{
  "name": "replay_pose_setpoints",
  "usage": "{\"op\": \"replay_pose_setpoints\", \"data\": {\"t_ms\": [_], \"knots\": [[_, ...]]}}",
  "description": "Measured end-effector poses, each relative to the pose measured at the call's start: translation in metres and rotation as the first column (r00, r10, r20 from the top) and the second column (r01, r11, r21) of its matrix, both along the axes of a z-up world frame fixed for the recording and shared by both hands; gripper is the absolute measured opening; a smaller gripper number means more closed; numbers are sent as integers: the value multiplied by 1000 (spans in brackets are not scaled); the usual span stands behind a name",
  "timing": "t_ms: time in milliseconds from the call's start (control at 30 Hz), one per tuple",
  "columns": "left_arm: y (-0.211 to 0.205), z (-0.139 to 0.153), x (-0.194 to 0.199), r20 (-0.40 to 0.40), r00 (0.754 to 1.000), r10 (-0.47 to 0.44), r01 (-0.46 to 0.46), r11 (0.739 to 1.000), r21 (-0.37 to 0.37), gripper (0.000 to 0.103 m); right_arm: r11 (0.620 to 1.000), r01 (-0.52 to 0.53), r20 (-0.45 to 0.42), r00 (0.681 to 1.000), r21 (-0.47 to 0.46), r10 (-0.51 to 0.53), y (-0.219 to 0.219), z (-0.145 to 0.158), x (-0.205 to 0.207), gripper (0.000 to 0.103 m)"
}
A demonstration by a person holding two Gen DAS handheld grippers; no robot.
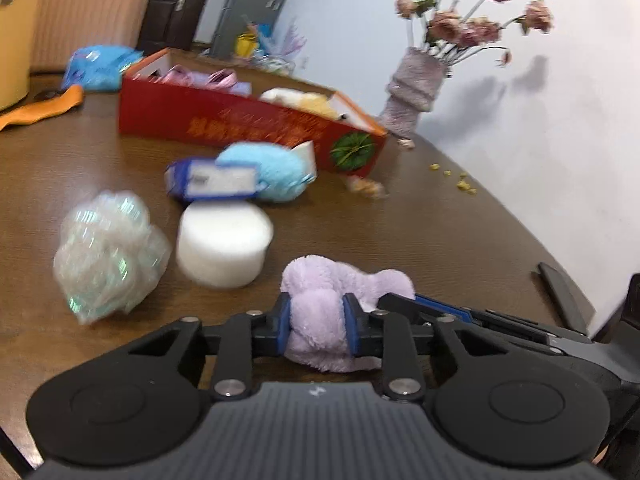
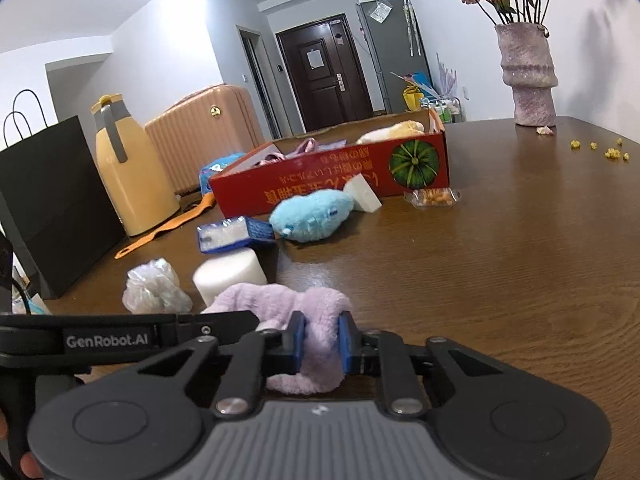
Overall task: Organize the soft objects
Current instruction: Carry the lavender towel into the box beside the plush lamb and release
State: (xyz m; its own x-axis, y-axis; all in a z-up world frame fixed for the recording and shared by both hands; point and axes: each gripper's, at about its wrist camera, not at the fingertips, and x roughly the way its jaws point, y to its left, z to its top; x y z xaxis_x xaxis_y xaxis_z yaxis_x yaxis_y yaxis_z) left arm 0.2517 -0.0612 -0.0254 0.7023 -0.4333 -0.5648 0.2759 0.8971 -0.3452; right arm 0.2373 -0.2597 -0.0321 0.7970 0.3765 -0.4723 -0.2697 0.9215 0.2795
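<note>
Lilac fleece cloth (image 1: 344,280), 1 pc, lies on the wood table (image 1: 440,232), w/ left gripper (image 1: 317,326) and right gripper (image 2: 322,344) both clamped on it. Beyond: 1 white foam cylinder (image 1: 224,244), 1 clear plastic wad (image 1: 108,256), 1 blue plush (image 1: 268,170), 1 red box (image 1: 248,124) holding more soft items. Only right-wrist view shows black paper bag (image 2: 52,208) and yellow jug (image 2: 128,168).

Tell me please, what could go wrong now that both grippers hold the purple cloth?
1. Both the left gripper and the right gripper pinch the same purple fleece cloth; if they pull apart, it may stretch or slip out.
2. The white foam cylinder and the plastic bag ball lie close by; a swing toward the red box could knock them.
</note>
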Motion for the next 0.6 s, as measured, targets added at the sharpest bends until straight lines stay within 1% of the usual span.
{"op": "replay_pose_setpoints", "data": {"t_ms": [33,67,133,233,300,333,367,400,467,533,600], "knots": [[0,7,1,16,1000,-21,22,1000,-19,25,1000,4,29,1000,6,-4,-2,9,-2,14],[0,18,3,49,998,-42,43,998,-34,25,1000,8,54,998,18,-9,-4,19,-1,14],[4,39,17,91,994,-56,62,996,-58,25,999,-4,104,995,33,0,-9,40,9,14],[10,78,68,109,991,-75,85,992,-90,25,999,-29,172,985,16,26,-14,75,52,14],[11,97,113,119,988,-96,106,991,-81,26,999,-38,196,980,-9,39,-12,97,98,14],[11,103,142,111,989,-99,108,992,-72,26,999,-43,190,981,-25,46,-9,105,126,14],[12,103,167,83,993,-85,92,993,-80,26,998,-44,184,982,-37,50,-7,110,152,14],[13,101,197,37,996,-78,81,992,-98,26,997,-47,165,985,-59,56,-3,112,179,14],[15,92,252,-39,999,-21,16,994,-111,26,995,-49,91,994,-82,57,6,108,239,14],[12,80,293,-86,996,15,-22,996,-83,26,992,-42,9,999,-119,43,16,96,293,14],[8,62,332,-155,987,40,-49,997,-54,26,989,-29,-79,997,-142,18,23,81,333,14]]}}
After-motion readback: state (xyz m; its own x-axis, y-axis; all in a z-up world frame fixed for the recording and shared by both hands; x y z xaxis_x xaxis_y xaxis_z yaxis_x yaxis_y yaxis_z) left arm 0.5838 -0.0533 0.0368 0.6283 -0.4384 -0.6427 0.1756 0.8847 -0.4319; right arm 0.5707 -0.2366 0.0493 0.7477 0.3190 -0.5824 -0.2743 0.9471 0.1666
